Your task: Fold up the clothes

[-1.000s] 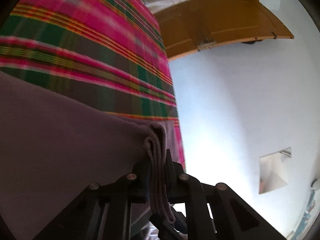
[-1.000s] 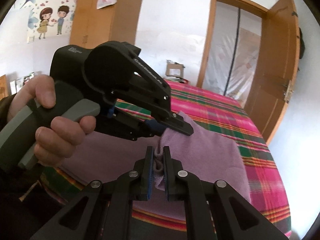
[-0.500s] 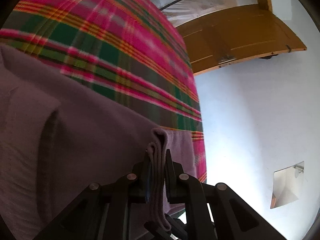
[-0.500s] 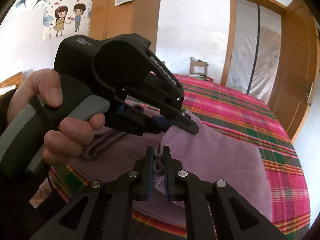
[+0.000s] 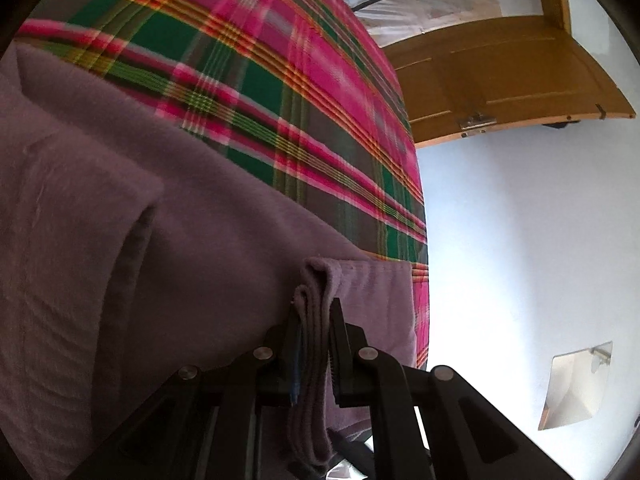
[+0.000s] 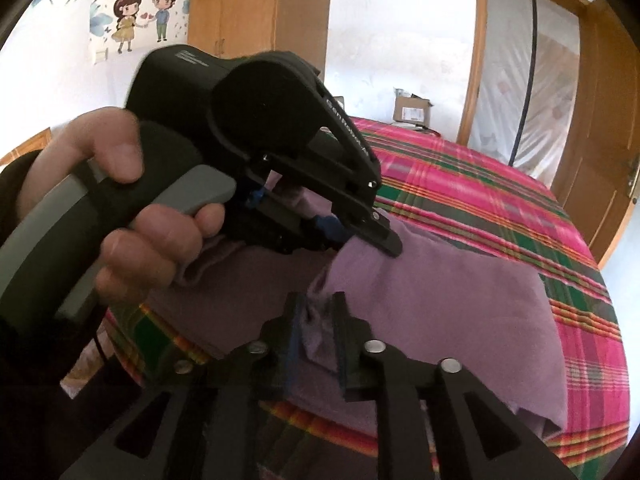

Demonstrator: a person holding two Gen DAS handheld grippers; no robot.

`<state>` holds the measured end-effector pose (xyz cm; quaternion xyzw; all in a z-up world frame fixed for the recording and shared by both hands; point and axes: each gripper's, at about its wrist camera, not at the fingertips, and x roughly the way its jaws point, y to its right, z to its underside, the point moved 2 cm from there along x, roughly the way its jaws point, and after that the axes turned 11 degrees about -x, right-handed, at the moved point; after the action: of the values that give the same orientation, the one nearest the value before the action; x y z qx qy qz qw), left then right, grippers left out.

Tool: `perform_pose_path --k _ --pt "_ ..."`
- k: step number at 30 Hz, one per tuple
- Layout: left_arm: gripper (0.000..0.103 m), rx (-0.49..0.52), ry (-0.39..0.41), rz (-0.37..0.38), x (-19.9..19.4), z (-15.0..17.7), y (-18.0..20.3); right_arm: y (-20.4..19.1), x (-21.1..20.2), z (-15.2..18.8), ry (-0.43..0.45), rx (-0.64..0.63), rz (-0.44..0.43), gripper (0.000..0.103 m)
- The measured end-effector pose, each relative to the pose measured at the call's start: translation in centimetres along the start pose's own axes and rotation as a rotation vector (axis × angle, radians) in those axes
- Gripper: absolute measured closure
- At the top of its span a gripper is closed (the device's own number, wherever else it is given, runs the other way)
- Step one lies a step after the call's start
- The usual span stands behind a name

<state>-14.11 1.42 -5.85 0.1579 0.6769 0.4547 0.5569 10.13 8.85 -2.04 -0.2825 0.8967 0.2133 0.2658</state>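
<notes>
Purple garment [image 6: 460, 300] lies part-folded on plaid bed [image 6: 480, 200]. Left hand-held gripper [image 5: 314, 312] clenched on stacked purple hem. Right hand-held gripper [image 6: 318, 320] jaws just parted, cloth loose between them. Advice: lower left corner onto layer beneath, align edges, then release; keep right clear.

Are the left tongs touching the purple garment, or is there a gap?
Touching. In the left wrist view, the left tongs are shut on a folded edge of the purple garment, pressed between both pads.
</notes>
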Motion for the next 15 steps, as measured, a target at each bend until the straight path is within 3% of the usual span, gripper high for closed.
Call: perform_pose_path --k 2,8,15 --pt "0.091 0.019 0.014 -0.015 -0.5 -0.1 0.0 0.5 -1.1 0.6 0.011 0.006 0.037 0.075" --pt "0.077 0.055 0.11 -0.045 -2.8 0.7 1.0 3.6 -5.1 2.9 0.028 0.107 0.157 0.073" --pt "0.076 0.102 0.216 -0.065 -4.4 1.6 2.6 6.4 -7.3 5.9 -0.033 0.17 0.3 0.068"
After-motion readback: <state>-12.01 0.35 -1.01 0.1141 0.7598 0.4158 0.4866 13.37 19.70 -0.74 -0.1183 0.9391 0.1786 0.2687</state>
